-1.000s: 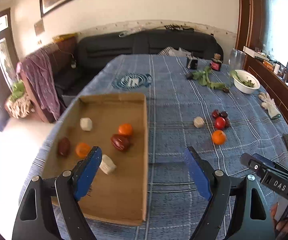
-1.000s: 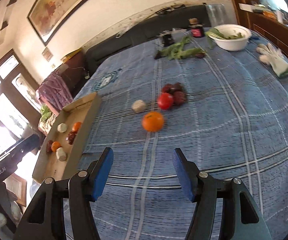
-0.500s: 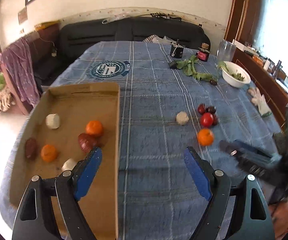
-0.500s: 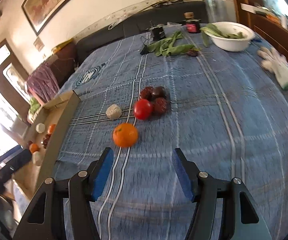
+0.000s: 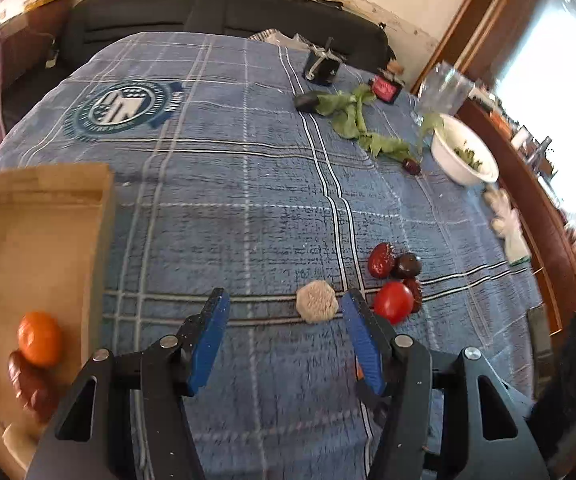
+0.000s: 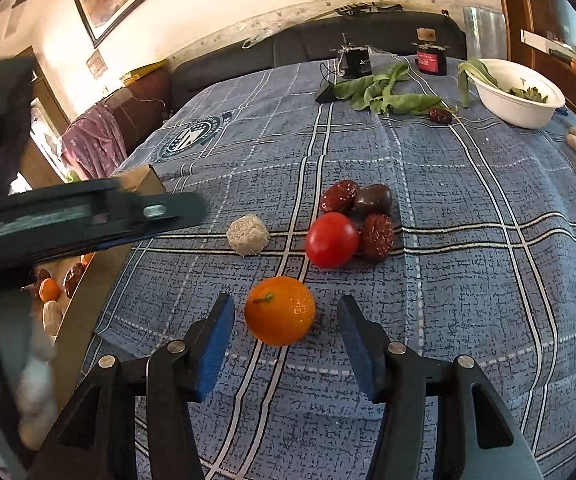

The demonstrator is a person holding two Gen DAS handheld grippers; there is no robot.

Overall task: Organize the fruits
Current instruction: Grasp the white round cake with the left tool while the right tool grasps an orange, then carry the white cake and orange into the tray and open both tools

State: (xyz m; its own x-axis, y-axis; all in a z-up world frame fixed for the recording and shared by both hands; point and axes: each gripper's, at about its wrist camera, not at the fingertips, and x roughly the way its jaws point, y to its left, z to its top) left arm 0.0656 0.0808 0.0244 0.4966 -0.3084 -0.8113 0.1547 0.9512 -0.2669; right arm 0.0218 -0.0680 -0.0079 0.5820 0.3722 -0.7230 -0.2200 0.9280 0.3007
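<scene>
On blue cloth, orange sits between right fingers.

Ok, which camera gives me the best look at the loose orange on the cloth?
Right wrist: the orange sits whole and sharp between the open jaws. The left wrist view does not show it clearly; its own gripper blocks that spot.
</scene>
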